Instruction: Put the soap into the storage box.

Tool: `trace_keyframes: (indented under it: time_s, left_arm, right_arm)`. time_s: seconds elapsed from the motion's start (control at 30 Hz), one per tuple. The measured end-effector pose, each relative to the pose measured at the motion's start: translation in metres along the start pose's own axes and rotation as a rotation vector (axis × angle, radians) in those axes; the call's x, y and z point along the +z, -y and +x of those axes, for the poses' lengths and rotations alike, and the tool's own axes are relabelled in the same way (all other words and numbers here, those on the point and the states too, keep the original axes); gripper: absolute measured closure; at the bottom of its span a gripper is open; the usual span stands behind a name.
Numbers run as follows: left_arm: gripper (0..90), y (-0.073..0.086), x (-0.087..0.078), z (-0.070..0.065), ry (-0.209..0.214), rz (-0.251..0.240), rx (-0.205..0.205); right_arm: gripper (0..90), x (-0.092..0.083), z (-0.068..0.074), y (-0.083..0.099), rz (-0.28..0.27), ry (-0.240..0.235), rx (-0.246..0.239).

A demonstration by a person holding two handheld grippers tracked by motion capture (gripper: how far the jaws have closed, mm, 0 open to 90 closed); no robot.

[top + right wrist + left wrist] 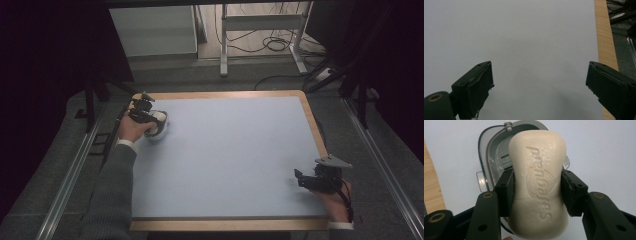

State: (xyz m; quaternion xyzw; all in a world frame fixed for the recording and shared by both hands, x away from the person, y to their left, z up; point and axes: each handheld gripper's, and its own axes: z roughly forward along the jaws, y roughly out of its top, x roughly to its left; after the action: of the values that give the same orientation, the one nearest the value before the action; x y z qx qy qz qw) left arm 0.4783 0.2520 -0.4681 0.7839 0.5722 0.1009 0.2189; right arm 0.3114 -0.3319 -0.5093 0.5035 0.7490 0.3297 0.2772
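A cream bar of soap (537, 185) with embossed lettering is clamped between the black jaws of my left gripper (537, 192), which is shut on its sides. The soap hangs just over a clear soap dish (491, 157) with a grey inner tray. From above, the left gripper (145, 114) sits at the table's far left corner over the pale dish (159, 131). My right gripper (302, 177) rests near the front right of the table, and its jaws stand wide apart over bare blue surface (536, 82).
The table has a light blue mat (225, 155) framed by a wooden rim (220, 94). Beyond it stand a white cabinet (155, 30) and a metal frame (260, 35) with cables on the floor. Dark curtains flank both sides.
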Motion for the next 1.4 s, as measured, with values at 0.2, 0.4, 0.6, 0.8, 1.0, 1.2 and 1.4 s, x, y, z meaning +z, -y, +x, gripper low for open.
trace_keyframes:
  time_s: [0.2, 0.4, 0.6, 0.8, 1.0, 1.2, 1.4]
  left_arm:
    - [49.4, -0.001, 0.005, 0.0, 0.001, 0.007, -0.005]
    - [44.1, -0.001, 0.0, -0.002, 0.004, -0.025, -0.008]
    - [37.2, 0.002, -0.015, -0.007, -0.004, -0.075, 0.011]
    - [34.1, 0.007, -0.03, -0.016, 0.016, -0.116, 0.037]
    - [32.5, 0.012, -0.041, -0.029, 0.055, -0.152, 0.075]
    - [29.9, 0.027, -0.046, -0.044, 0.102, -0.161, 0.133]
    - [29.0, 0.038, -0.046, -0.054, 0.135, -0.156, 0.175]
  right_arm:
    - [7.0, 0.0, 0.0, 0.0, 0.0, 0.001, 0.0]
    - [7.0, 0.0, -0.001, 0.0, -0.001, 0.003, 0.0]
    - [7.0, -0.001, 0.0, 0.0, -0.002, 0.003, -0.003]
    - [7.0, 0.0, 0.001, 0.0, -0.001, 0.003, -0.004]
    - [7.0, 0.0, 0.001, 0.0, 0.001, 0.003, -0.004]
    - [7.0, 0.0, 0.002, -0.001, -0.005, 0.002, -0.008]
    - [7.0, -0.001, 0.002, -0.001, -0.01, 0.004, -0.006]
